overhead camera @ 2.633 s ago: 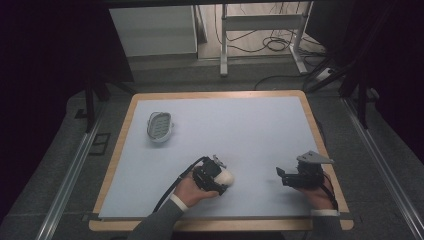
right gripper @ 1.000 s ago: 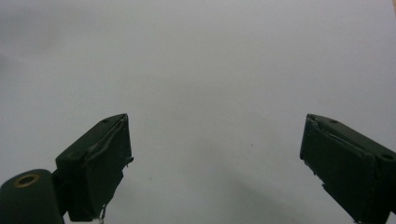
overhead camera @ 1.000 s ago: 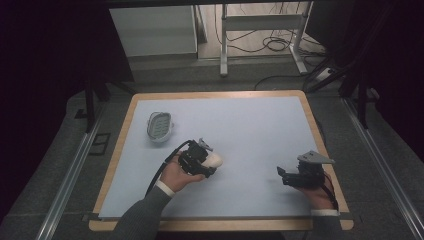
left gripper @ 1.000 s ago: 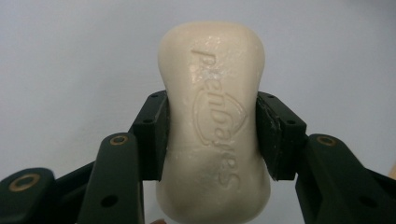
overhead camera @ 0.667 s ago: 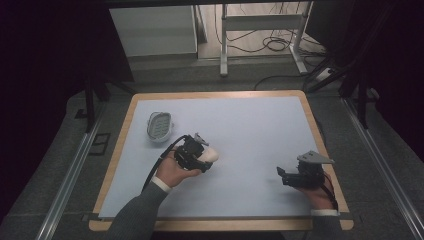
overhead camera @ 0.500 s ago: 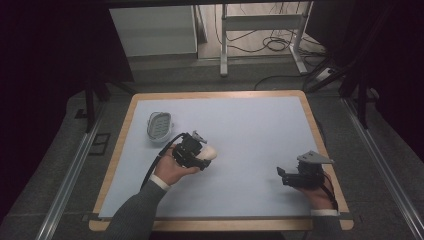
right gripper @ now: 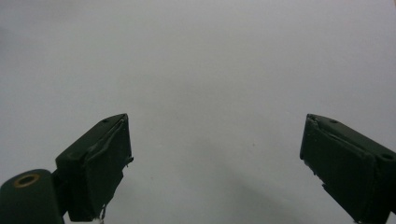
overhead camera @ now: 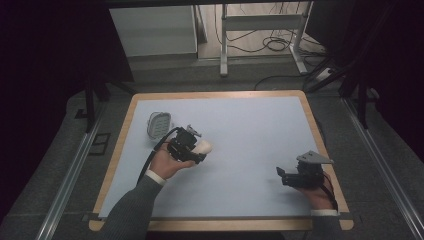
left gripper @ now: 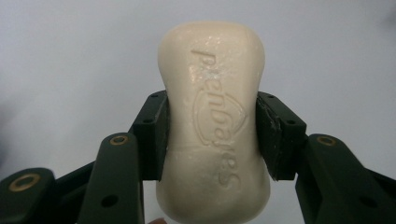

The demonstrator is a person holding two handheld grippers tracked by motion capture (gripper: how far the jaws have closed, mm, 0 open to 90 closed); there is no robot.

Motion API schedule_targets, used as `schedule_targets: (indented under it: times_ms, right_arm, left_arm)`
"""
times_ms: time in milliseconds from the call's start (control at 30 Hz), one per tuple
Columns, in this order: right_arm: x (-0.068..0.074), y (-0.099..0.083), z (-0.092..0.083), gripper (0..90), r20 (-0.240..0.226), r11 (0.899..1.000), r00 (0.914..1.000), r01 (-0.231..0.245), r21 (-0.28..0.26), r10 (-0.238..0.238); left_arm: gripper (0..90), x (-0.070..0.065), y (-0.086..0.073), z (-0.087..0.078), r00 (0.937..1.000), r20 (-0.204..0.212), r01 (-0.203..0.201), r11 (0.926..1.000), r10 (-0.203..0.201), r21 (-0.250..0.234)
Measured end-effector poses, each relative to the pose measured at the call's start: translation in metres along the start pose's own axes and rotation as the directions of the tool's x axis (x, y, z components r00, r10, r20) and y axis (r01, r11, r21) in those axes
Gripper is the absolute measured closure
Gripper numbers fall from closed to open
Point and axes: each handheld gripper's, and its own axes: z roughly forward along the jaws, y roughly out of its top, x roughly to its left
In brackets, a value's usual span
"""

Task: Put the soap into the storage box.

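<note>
Left gripper view: tongs (left gripper: pixel 212 135) pinch smooth, embossed soap (left gripper: pixel 214 121).

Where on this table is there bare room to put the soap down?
The pale blue mat is bare across its middle and far right, between the left claw holding the cream soap bar and the open right claw. It is crowded near the ribbed clear soap dish at far left.

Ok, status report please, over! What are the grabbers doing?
Left gripper shut on cream embossed soap bar. Right gripper open, empty. Clear ridged soap dish just beyond the left gripper, unblocked.
</note>
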Motion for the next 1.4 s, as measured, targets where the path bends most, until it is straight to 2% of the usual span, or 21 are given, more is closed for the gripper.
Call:
schedule_targets:
  times_ms: [567, 833, 1400]
  right_arm:
    - [0.000, -0.001, 0.002, 8.6, 0.000, 1.000, 1.0000, -0.001, 0.006, 0.001]
    - [0.001, -0.001, 0.002, 8.6, -0.002, 1.000, 1.0000, 0.001, 0.008, -0.001]
    - [0.001, -0.001, 0.003, 8.6, -0.001, 1.000, 1.0000, 0.004, 0.014, -0.004]
  left_arm:
    - [49.5, 0.020, 0.002, 0.000, 0.9990, -0.019, 0.041, 0.9992, -0.040, 0.005]
    - [49.5, 0.030, 0.003, -0.003, 0.9983, -0.035, 0.047, 0.9988, -0.047, 0.010]
    - [49.5, 0.045, 0.003, -0.006, 0.9953, -0.053, 0.082, 0.9966, -0.082, 0.002]
